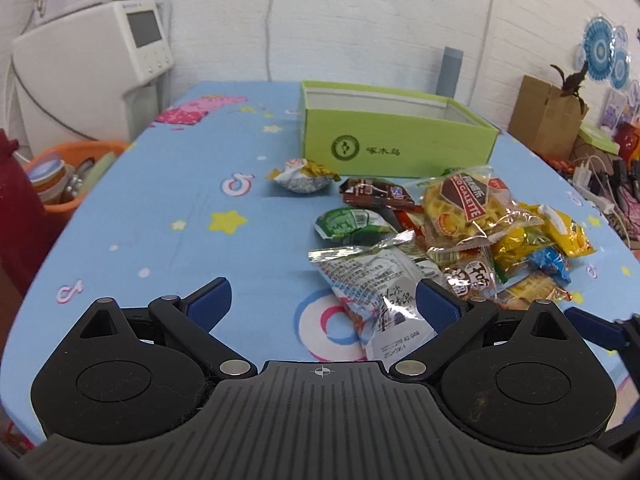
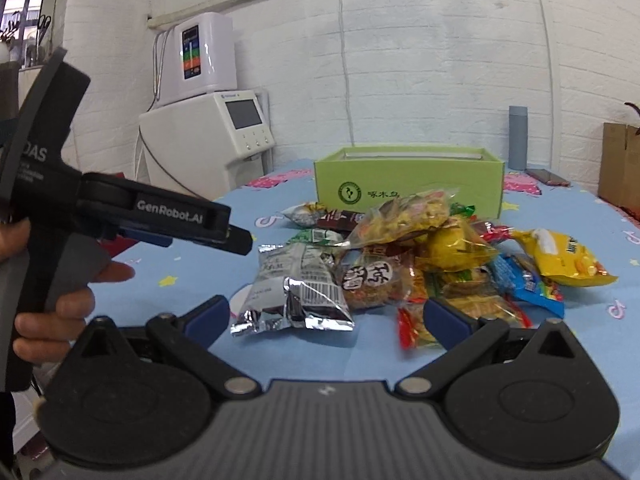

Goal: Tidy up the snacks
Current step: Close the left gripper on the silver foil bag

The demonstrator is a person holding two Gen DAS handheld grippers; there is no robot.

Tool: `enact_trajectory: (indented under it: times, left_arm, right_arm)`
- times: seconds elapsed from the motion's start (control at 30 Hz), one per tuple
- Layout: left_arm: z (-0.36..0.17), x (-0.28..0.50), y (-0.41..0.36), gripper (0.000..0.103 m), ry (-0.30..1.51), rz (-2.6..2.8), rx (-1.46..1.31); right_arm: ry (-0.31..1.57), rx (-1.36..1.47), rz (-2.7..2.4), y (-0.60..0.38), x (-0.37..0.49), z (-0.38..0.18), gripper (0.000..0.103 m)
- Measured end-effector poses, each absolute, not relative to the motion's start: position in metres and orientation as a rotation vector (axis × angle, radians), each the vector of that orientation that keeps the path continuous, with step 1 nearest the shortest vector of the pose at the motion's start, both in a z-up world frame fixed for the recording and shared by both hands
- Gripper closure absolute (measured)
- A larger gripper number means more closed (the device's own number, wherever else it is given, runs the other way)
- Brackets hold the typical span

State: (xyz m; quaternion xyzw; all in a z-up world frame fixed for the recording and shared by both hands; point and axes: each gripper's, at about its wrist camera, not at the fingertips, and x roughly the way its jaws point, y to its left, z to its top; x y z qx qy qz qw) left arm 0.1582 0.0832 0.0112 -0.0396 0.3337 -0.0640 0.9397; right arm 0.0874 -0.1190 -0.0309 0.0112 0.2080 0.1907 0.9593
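A pile of snack packets (image 1: 460, 232) (image 2: 424, 264) lies on the blue star-print table (image 1: 180, 216) (image 2: 180, 280), in front of an open green box (image 1: 396, 136) (image 2: 408, 184). A silver packet (image 1: 380, 292) (image 2: 296, 292) is nearest at the pile's near edge. One small packet (image 1: 302, 178) lies apart to the left of the box. My left gripper (image 1: 324, 300) stands open just short of the silver packet, nothing between its fingers. My right gripper (image 2: 326, 316) is open too, low over the table before the pile. In the right wrist view a hand (image 2: 52, 312) holds the left gripper's handle at the left.
White appliances (image 1: 92, 60) (image 2: 208, 136) stand behind the table's far left corner. An orange basin (image 1: 68, 176) sits off the left edge. A cardboard box (image 1: 548, 116) (image 2: 620, 168) and cables are at the right. A grey bottle (image 2: 518, 136) and a phone (image 2: 546, 176) lie behind the green box.
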Motion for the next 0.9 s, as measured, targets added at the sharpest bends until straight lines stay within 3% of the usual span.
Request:
enact_trajectory:
  times: [0.23,0.53,0.67,0.7,0.73,0.9]
  left_arm:
    - [-0.002,0.209,0.075,0.019,0.825,-0.243,-0.115]
    - [-0.006,0.233,0.068,0.019,0.851,-0.288,-0.147]
    - [-0.004,0.236,0.071,0.053,0.897,-0.406,-0.122]
    - [-0.002,0.234,0.07,0.057,0.893,-0.425,-0.113]
    - [-0.001,0.232,0.07,0.059,0.881,-0.429,-0.108]
    - [0.001,0.221,0.062,0.062,0.851,-0.411,-0.078]
  right_arm:
    - [0.499,-0.003,0.434,-0.093,0.129,-0.045,0.0]
    - [0.553,0.053,0.45,-0.078,0.154,-0.055,0.001]
    - [0.581,0.036,0.467,-0.076,0.156,-0.061,0.005]
    - [0.582,0.034,0.474,-0.074,0.156,-0.061,0.019]
    - [0.584,0.031,0.487,-0.073,0.156,-0.061,0.028]
    - [0.58,0.026,0.497,-0.068,0.154,-0.061,0.028]
